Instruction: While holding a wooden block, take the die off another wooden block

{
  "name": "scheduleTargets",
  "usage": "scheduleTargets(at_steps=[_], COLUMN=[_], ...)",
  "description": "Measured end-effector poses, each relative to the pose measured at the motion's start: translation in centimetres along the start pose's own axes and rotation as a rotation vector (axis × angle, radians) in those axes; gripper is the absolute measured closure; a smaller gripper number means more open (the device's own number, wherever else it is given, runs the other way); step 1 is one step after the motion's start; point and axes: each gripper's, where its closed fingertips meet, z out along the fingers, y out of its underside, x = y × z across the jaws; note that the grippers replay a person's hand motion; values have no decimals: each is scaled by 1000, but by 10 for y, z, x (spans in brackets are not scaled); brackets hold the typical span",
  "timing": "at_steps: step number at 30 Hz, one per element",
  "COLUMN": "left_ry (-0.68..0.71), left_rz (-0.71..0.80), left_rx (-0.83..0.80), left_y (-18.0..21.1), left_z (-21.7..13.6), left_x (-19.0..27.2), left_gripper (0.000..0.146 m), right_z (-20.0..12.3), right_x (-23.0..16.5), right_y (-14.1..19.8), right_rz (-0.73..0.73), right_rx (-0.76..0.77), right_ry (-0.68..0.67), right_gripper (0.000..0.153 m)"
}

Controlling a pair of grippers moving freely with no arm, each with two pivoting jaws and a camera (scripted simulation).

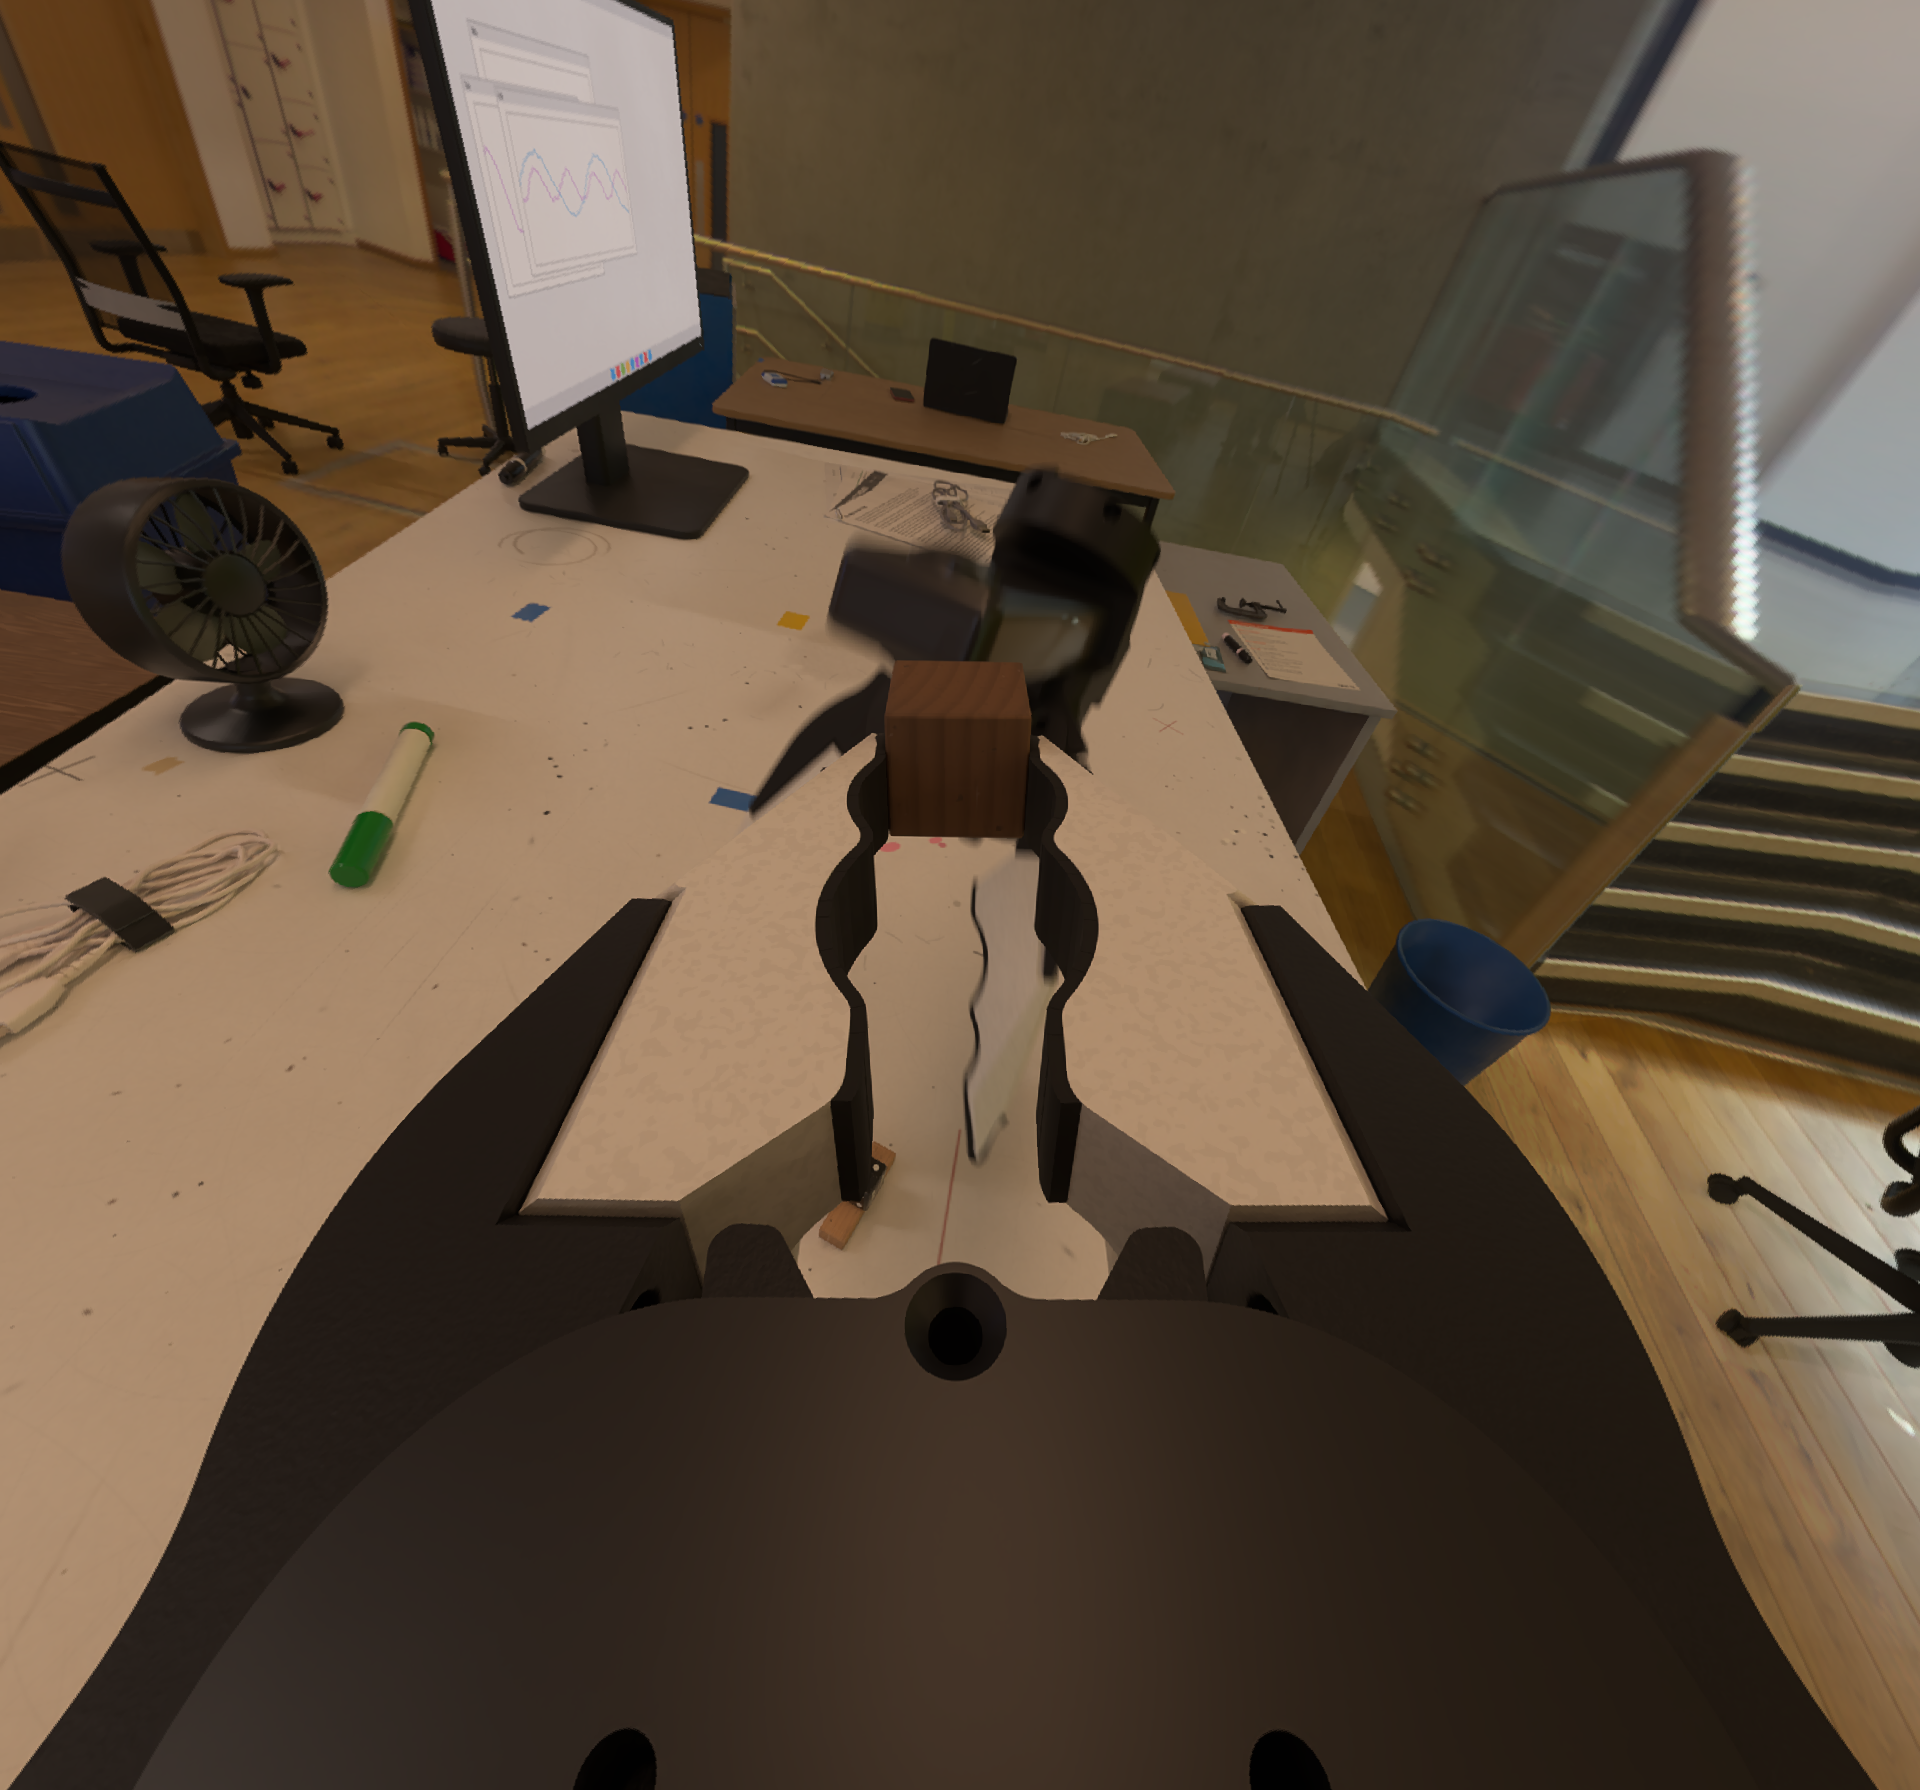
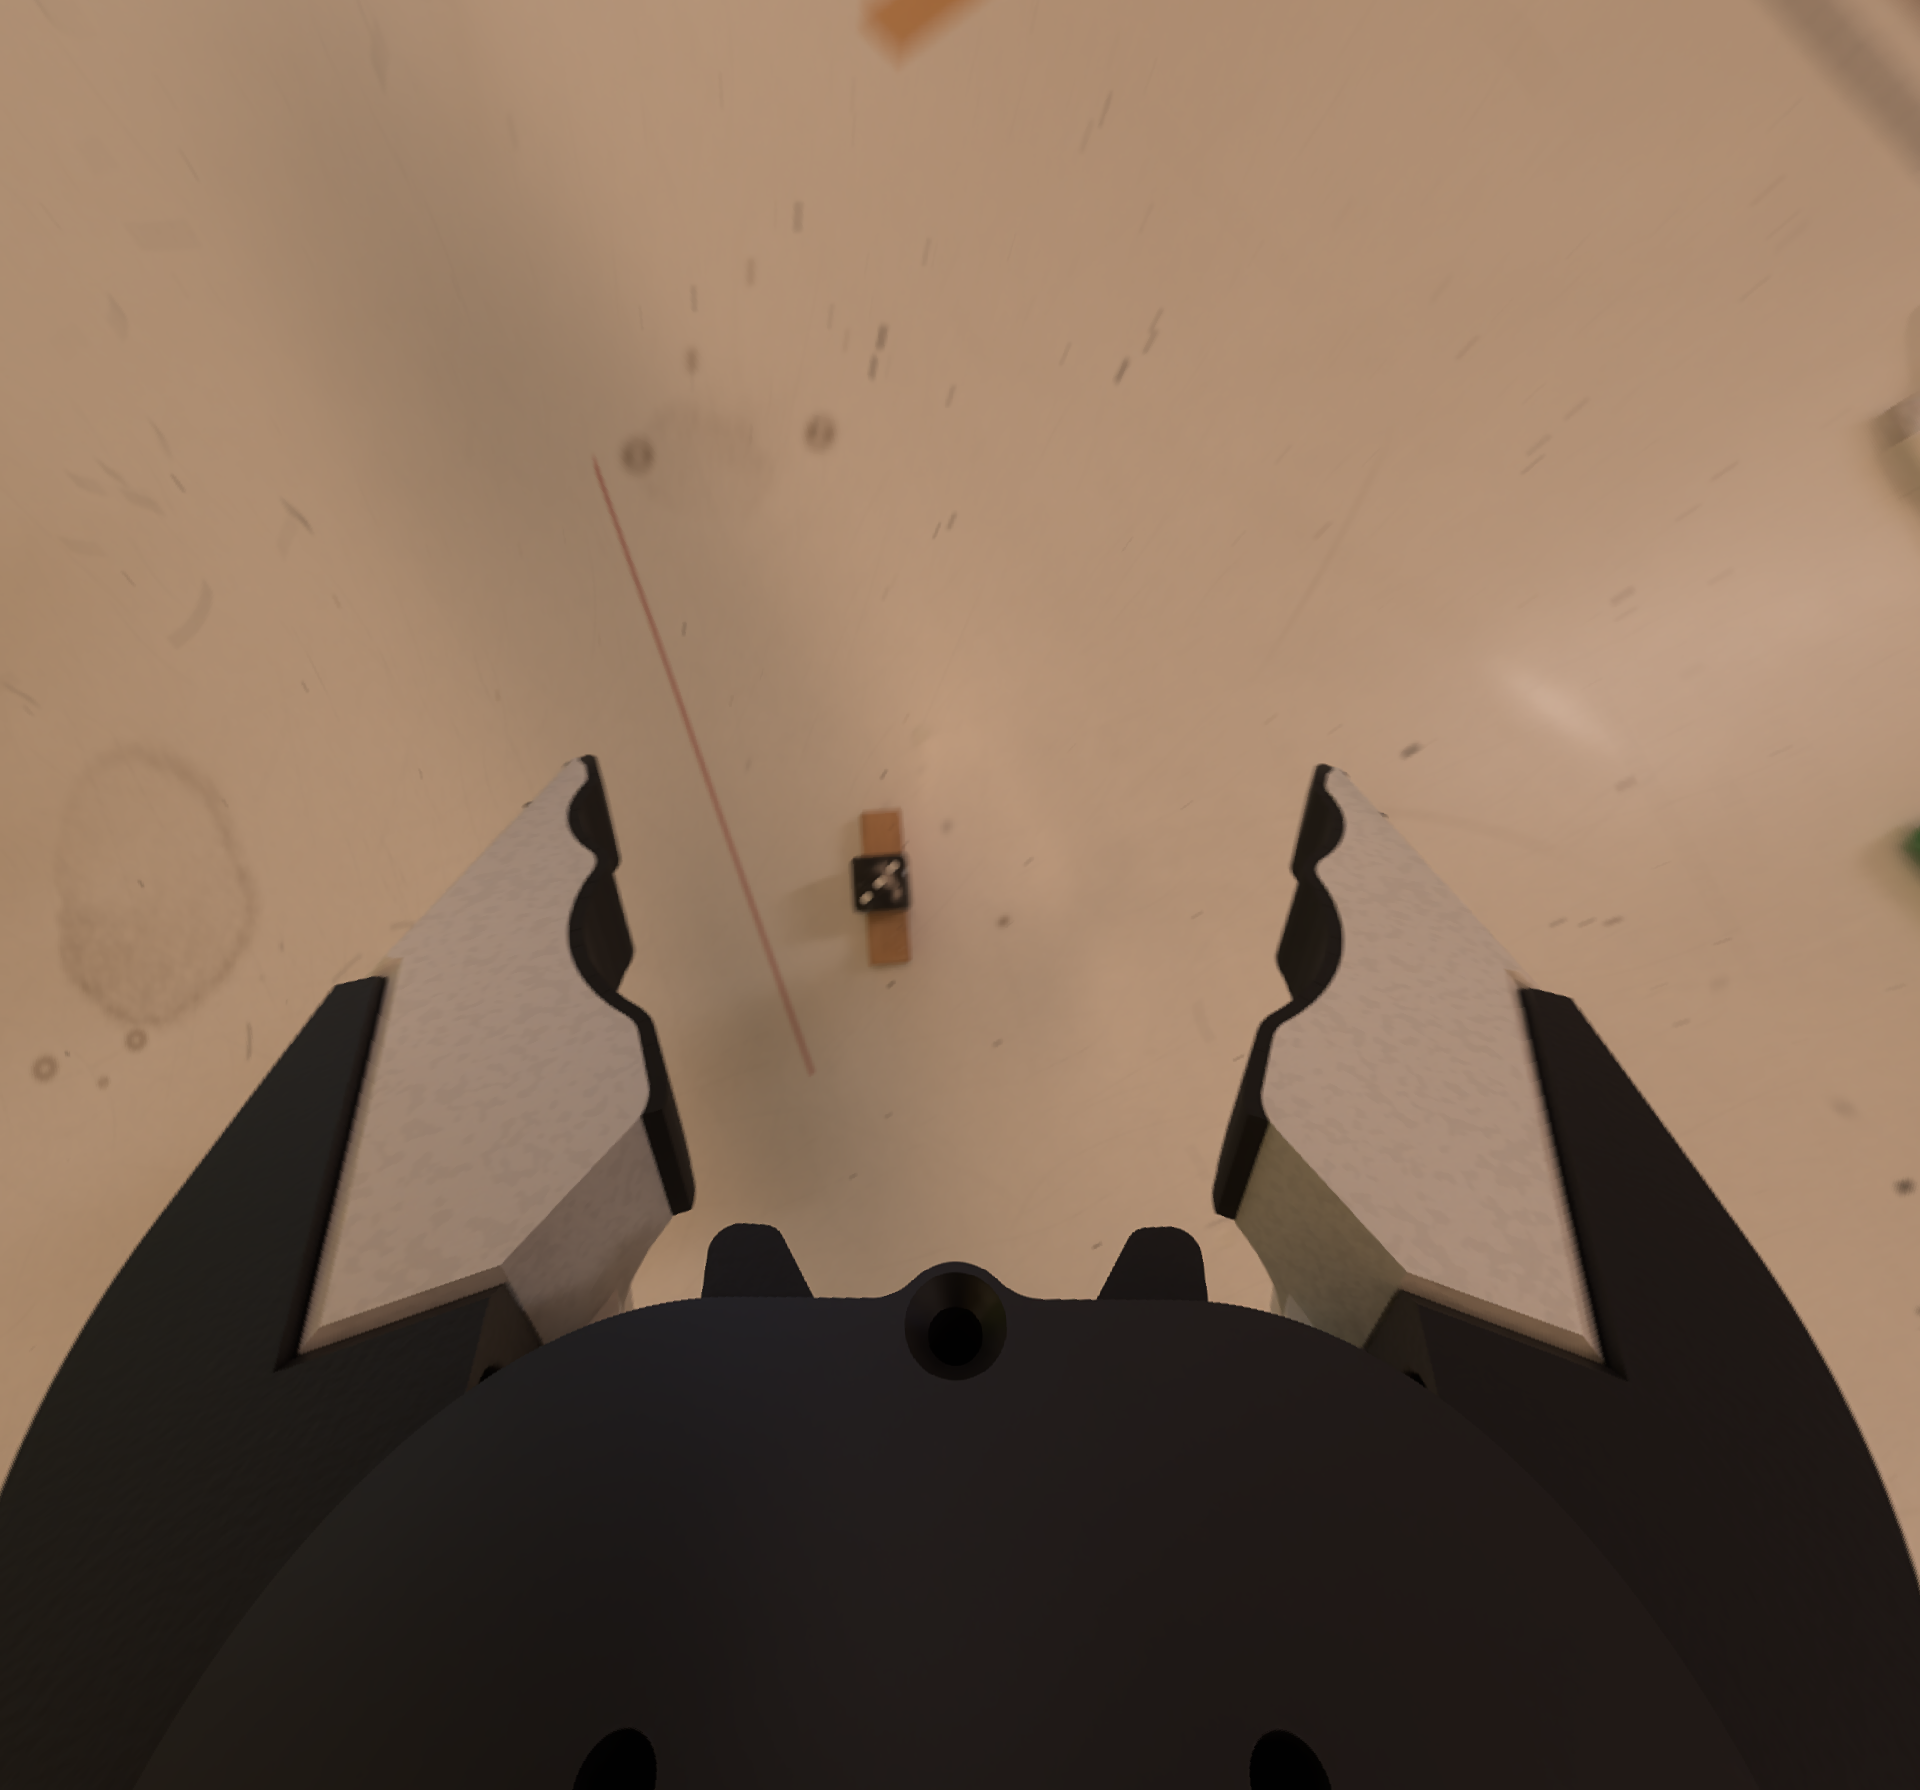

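My left gripper is shut on a dark brown wooden block and holds it above the white table. Far below, a small light wooden block lies on the table with a black die on it, partly hidden by my left finger. My right gripper is open and empty, pointing straight down high over the same light block and its black die. The right gripper also shows blurred in the left wrist view, just beyond the held block.
A monitor stands at the back left, with a black desk fan, a green marker and a coiled white cable on the left. Papers lie at the far end. A blue bin stands off the right edge.
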Motion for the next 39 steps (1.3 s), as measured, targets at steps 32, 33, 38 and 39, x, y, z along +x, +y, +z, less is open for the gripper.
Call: scheduleTargets(at_steps=[32, 33, 38, 39], left_ry=[12, 11, 9, 9], left_rz=[12, 11, 12, 12], left_rx=[14, 15, 26, 29], left_y=[-5, -5, -7, -8], left_z=[-3, -3, -5, -5], left_x=[7, 7, 8, 8], left_gripper=[121, 121, 121, 121], right_z=[54, 54, 52, 51], right_x=[-20, -21, -21, -22], right_y=[77, 77, 76, 75], right_rz=[-92, -97, -96, -88], right_rx=[-430, -426, -384, -368], right_ry=[-6, -7, -26, -35], right_gripper=[132, 133, 135, 136])
